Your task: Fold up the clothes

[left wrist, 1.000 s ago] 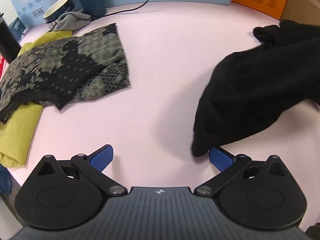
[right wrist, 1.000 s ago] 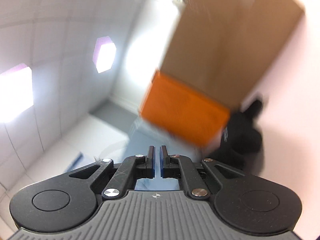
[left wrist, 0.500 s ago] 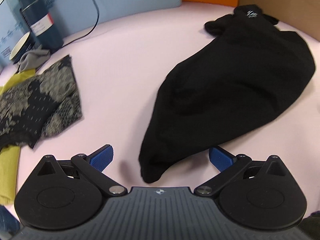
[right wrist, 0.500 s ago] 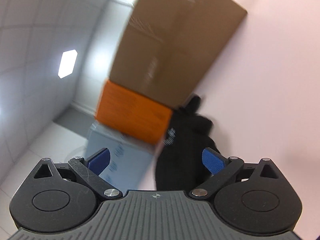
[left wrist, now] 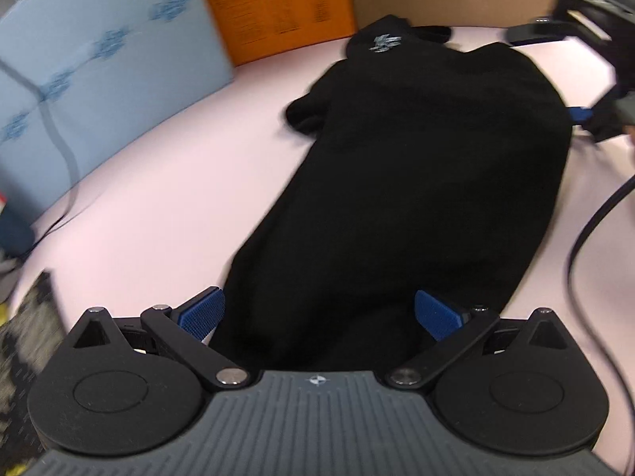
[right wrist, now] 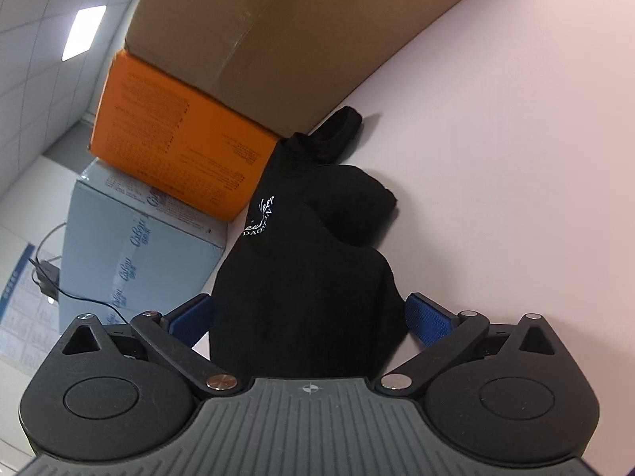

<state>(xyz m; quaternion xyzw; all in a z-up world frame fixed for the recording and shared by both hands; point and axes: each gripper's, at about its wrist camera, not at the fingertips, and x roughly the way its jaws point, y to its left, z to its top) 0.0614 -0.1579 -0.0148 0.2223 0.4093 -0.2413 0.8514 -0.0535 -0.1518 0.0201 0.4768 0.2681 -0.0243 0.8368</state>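
Observation:
A black garment with a small white logo lies stretched out on the pink table. My left gripper is open, its blue pads on either side of the garment's near end. The garment also shows in the right wrist view. My right gripper is open with the cloth between its pads. The right gripper also shows in the left wrist view at the garment's far right edge.
A brown cardboard box, an orange box and a light blue box stand along the table's back. A patterned black and beige cloth lies at the left. A black cable hangs at the right.
My left gripper has swung right, from the patterned cloth to straddle the black garment's end. My right gripper has opened and come down over the garment.

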